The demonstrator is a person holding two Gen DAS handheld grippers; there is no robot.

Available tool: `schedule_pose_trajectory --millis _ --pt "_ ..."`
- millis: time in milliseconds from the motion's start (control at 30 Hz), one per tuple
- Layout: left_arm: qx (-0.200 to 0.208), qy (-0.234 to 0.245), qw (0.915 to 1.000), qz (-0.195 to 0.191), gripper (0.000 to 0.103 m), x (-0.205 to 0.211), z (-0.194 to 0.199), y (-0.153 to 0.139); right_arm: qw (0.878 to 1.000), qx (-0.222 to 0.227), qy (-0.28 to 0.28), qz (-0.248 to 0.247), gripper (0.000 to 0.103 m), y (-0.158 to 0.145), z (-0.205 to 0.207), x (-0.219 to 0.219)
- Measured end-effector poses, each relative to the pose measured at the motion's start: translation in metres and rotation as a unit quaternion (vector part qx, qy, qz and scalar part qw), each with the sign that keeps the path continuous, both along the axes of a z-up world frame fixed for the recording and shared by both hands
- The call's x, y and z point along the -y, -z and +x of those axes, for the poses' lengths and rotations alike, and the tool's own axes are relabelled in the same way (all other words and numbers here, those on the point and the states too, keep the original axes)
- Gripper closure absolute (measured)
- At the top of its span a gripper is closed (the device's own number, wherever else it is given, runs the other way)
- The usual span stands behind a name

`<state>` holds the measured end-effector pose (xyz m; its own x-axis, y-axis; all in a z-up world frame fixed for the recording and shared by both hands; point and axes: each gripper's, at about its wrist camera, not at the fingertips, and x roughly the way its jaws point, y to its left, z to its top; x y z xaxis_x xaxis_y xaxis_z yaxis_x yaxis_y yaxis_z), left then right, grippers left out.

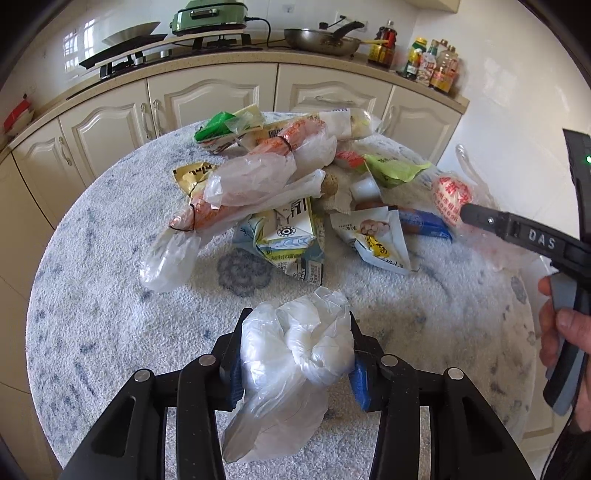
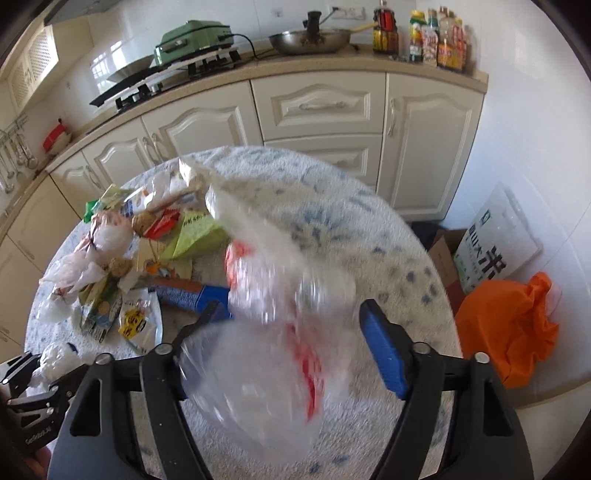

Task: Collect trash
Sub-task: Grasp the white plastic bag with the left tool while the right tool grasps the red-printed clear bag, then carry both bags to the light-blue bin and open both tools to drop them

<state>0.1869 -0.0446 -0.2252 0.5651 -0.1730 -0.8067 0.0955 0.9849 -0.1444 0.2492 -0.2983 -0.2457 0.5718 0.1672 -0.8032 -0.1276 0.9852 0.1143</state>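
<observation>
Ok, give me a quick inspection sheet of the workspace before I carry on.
Surface: round table under a speckled blue-white cover.
Job's things: heap of wrappers at the table's middle; crumpled white bag; clear red-printed bag, blurred.
Clutter: nothing seen apart from the trash.
Grippers: left gripper shut on the white bag; right gripper stands open, the clear bag between its fingers, contact not clear.
Cables: black cord from the green cooker on the counter.
Surroundings: cream cabinets, wok, sauce bottles; orange bag and a box on the floor.
</observation>
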Motion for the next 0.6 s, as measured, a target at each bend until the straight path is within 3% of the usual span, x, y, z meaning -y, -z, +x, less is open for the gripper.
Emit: schedule_pose_trajectory --millis 67,100,133,167,233,367,600 --pt "0.003 -0.002 1.0000 -0.002 0.062 -0.002 0.001 -0.004 1.000 0.006 -0.011 0.003 0.025 -0.001 0.008 -0.003" --pt "0.004 -0.001 1.0000 -0.003 0.062 -0.003 0.001 -0.005 1.000 -0.001 -0.018 0.004 0.030 0.003 0.013 -0.006" --pt "0.005 0.000 1.0000 -0.004 0.062 -0.003 0.000 -0.007 1.000 -0.014 -0.023 0.004 0.042 0.007 0.019 -0.008" --pt "0.007 0.000 1.0000 -0.004 0.062 -0.003 0.000 -0.009 0.999 -0.024 -0.025 0.009 0.048 0.012 0.022 -0.009" --pt "0.010 0.001 0.9999 -0.007 0.063 -0.002 -0.001 -0.012 0.999 -0.031 -0.026 0.028 0.052 0.016 0.023 -0.008" --pt "0.019 0.008 0.9997 -0.009 0.063 0.002 -0.005 -0.023 0.998 -0.023 -0.028 0.051 0.058 0.010 0.009 -0.004" --pt "0.049 0.039 0.9979 -0.018 0.063 0.025 -0.012 -0.053 0.994 0.012 -0.007 0.106 0.058 -0.022 -0.031 0.025"
